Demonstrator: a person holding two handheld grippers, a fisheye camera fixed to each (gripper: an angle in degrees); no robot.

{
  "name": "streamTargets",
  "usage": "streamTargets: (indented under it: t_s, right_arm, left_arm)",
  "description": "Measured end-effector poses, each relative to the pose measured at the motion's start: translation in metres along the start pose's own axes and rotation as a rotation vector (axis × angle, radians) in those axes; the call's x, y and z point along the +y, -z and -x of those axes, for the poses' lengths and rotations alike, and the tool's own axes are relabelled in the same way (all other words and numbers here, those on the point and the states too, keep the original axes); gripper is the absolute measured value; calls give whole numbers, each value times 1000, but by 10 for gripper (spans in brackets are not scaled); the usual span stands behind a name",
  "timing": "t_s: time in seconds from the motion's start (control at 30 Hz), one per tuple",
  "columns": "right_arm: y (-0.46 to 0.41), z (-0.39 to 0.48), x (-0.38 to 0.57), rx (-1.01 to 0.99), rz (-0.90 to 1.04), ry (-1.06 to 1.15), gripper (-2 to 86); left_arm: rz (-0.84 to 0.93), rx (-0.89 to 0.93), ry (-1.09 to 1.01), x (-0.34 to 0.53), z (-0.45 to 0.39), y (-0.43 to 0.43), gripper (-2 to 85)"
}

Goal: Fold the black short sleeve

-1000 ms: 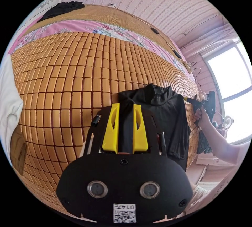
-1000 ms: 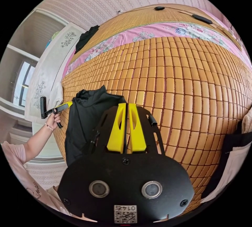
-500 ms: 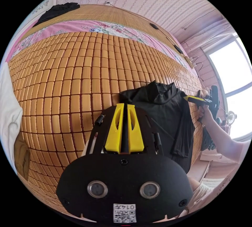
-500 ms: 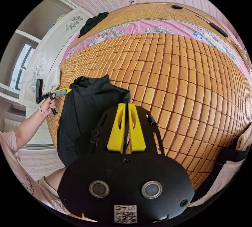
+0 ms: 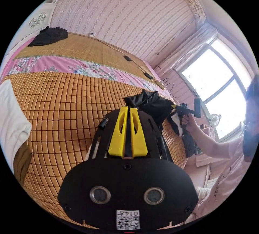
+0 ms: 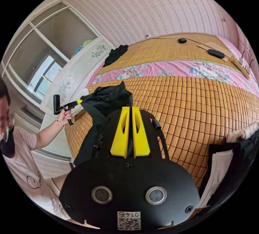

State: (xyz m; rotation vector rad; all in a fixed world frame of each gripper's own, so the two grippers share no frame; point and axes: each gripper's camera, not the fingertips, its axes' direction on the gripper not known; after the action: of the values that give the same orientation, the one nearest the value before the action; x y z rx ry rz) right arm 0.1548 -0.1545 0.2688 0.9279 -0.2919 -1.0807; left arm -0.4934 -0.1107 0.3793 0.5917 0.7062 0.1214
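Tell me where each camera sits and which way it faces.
Left gripper view: rides the left hand-held gripper, facing across the bamboo mat toward the window; the person's hand holds the right hand-held gripper.
Right gripper view: rides the right hand-held gripper, facing across the mat toward the wardrobe.
Shared: the black short sleeve, held between both.

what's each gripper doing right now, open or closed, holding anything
Left gripper: closed on the black short sleeve shirt.
Right gripper: closed on the same shirt's other edge.
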Motion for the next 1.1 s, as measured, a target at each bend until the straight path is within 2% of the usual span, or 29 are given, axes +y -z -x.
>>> streamTargets:
  t_s: [0.13,0.27,0.33,0.47,0.57,0.7,0.87,0.93,1.03,1.1]
  right_arm:
    - [40,38,67,-99,58,55,7]
    - [39,53,158,-173,164,-99,7]
    - [22,55,199,-136,236,-151,7]
    - [-21,48,269,-11,349,-277,8]
    - [-19,54,285,-1,293,-290,8]
    - [3,77,291,32,175,-218,9]
    - [26,120,299,83,89,-101,8]
    - [20,129,304,93,105,-101,8]
    - [-16,126,322,161,255,-171,8]
    - [-33,124,337,263,360,-241,8]
  left_arm:
    - [75,35,-20,53,-18,32,-10]
    - [222,3,32,131,-28,54,-9]
    - [266,26,100,170,-25,51,-9]
    - [349,-50,160,244,-23,20,-10]
    - [372,-139,203,272,-15,12,-9]
    - [193,-76,164,286,-23,49,-9]
    - [106,-83,75,299,-49,86,-9]
    - [104,-114,83,312,-54,88,-8]
    - [181,-165,163,344,-46,70,-8]
    - [313,-158,341,372,-27,48,-7]
